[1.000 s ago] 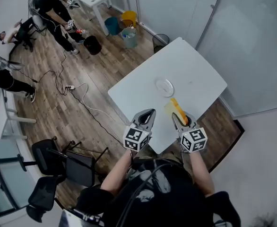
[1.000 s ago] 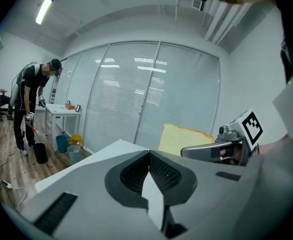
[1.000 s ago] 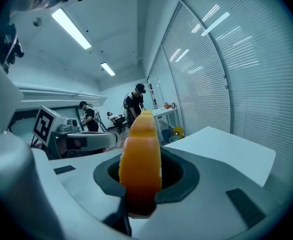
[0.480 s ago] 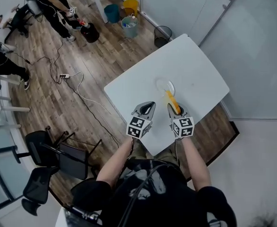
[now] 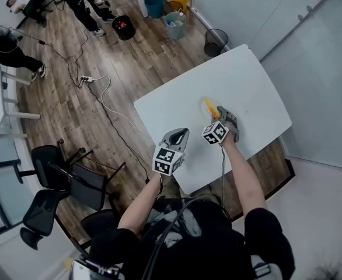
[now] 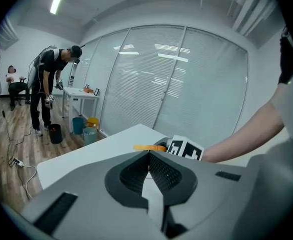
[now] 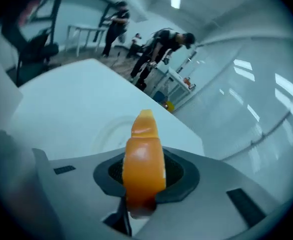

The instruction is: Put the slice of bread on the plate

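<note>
Your right gripper [image 5: 213, 114] is clamped on the slice of bread [image 7: 144, 170], which stands on edge and looks to be just over the plate [image 7: 105, 134] on the table [image 5: 177, 101]. Go low, tip the slice flat, then release gently. Your left gripper [image 6: 149, 156] is closed on nothing, so hold it clear.

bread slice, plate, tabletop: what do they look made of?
Bread slice: probably a plastic or rubbery replica rather than real bread; the orange crust is glossy with sharp highlights.
Plate: white, smooth, with a faint sheen on the rim; could be ceramic or plastic, can't tell which.
Tabletop: white and matte, with an even, flat surface; probably laminate or painted board.
</note>
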